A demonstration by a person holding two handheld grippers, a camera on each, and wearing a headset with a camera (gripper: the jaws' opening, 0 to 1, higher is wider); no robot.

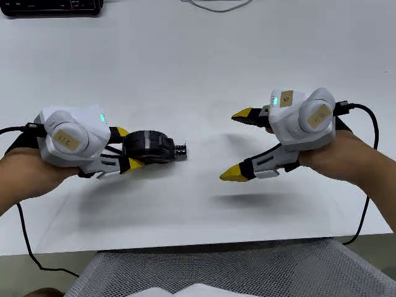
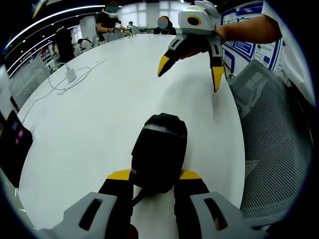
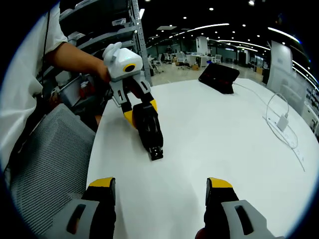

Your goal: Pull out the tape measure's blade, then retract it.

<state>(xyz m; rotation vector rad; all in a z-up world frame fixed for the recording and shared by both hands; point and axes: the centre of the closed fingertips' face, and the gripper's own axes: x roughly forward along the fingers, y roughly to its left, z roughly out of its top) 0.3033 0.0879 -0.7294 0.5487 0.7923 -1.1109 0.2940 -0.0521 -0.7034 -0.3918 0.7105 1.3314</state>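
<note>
A black tape measure (image 1: 150, 147) lies on the white table (image 1: 185, 68), its blade tip (image 1: 180, 150) pointing right. My left gripper (image 1: 125, 148) is shut on its body; in the left gripper view the yellow-tipped jaws clamp the black case (image 2: 158, 152) from both sides. My right gripper (image 1: 238, 143) hovers open a short way to the right of the blade tip, nothing between its fingers. In the right gripper view the tape measure (image 3: 148, 128) lies ahead, held by the left gripper (image 3: 135, 110), and my right gripper (image 3: 160, 183) shows at the bottom. The right gripper (image 2: 190, 74) faces the left gripper view.
A dark keyboard edge (image 1: 52, 7) sits at the far left and a white cable (image 1: 219, 5) at the far middle. A mesh chair (image 1: 210, 269) stands below the near table edge. A white charger with cable (image 2: 71, 75) lies on the table, a dark screen (image 3: 218, 77) beyond.
</note>
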